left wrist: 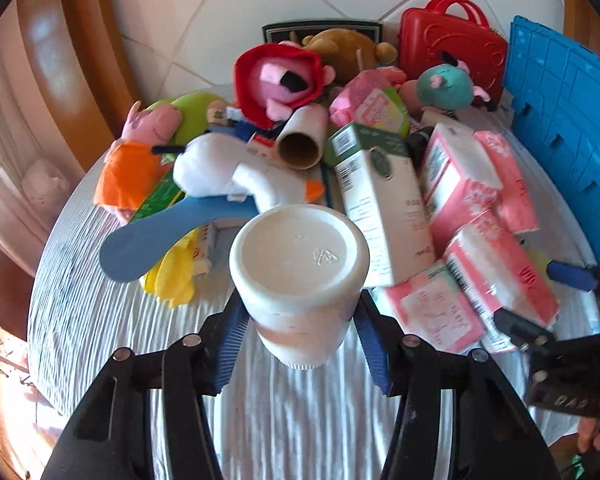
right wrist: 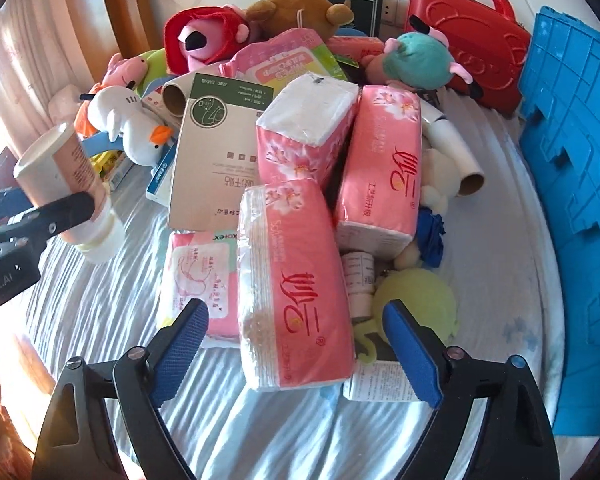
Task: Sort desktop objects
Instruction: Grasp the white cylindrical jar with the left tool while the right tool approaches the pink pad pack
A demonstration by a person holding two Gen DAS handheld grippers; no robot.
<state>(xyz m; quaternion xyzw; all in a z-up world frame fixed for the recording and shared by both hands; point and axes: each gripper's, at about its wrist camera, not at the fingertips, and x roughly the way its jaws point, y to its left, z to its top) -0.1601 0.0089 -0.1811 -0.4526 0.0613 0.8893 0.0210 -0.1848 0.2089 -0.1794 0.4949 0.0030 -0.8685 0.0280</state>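
Left gripper (left wrist: 300, 344) is clamped on the white bottle (left wrist: 300, 276): both blue ribbed pads press its sides low on the body, near the cap end, and the flat base faces my left camera. From my right camera I see the same bottle (right wrist: 66, 188) tilted, cap down near the striped cloth (right wrist: 100, 304), with the black finger across its pinkish label. Right gripper (right wrist: 296, 356) stands wide apart around the near end of a pink tissue pack (right wrist: 296, 288) that lies on the cloth; I see a clear gap between the left pad and the wrapper, and the right pad also stands off it, so nothing is gripped on that side. Just behind this pack two more pink tissue packs (right wrist: 380, 168) lean against each other, and a green-and-white box (right wrist: 212, 160) lies flat to their left. A pale yellow plush (right wrist: 416, 300) sits just beside my right pad. Further back the heap holds a white duck plush (right wrist: 128, 124), a cardboard tube (right wrist: 176, 98), a red-hooded pink plush (right wrist: 204, 40), a brown bear (right wrist: 300, 10) and a teal plush (right wrist: 416, 60). A red plastic case (right wrist: 472, 32) stands at the far edge, and a blue crate (right wrist: 572, 160) rises along the right side.
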